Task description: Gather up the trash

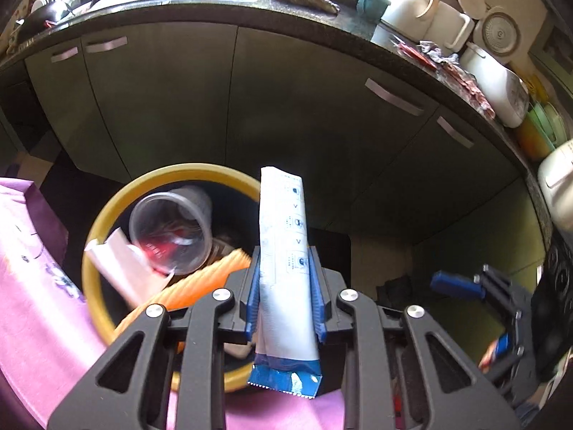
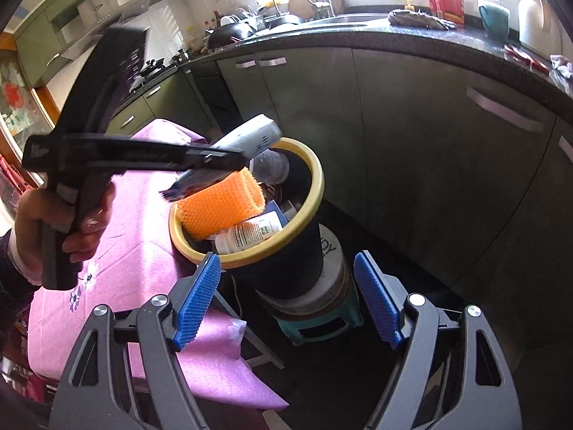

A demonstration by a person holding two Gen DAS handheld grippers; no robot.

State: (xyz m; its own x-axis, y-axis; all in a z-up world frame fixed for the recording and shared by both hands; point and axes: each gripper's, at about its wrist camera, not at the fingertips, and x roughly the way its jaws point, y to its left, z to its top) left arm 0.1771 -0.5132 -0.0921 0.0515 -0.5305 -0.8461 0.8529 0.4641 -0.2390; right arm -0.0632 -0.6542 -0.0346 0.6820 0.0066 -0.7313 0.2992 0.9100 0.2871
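My left gripper [image 1: 286,286] is shut on a white and blue wrapper [image 1: 286,251] and holds it upright over the near edge of the black trash bin with a yellow rim [image 1: 93,222]. The bin holds a clear plastic cup [image 1: 172,229], an orange foam net [image 1: 200,283] and paper. In the right wrist view the bin [image 2: 315,186] also holds a white bottle [image 2: 250,233], and the left gripper [image 2: 229,157] holds the wrapper [image 2: 250,136] above its rim. My right gripper [image 2: 286,297] is open and empty, low in front of the bin.
The bin stands on a stool [image 2: 322,322] beside a table with a pink cloth [image 2: 143,251]. Dark cabinets [image 1: 286,107] under a cluttered black counter [image 1: 358,28] run behind. Red wrappers [image 1: 462,79] lie on the counter at right.
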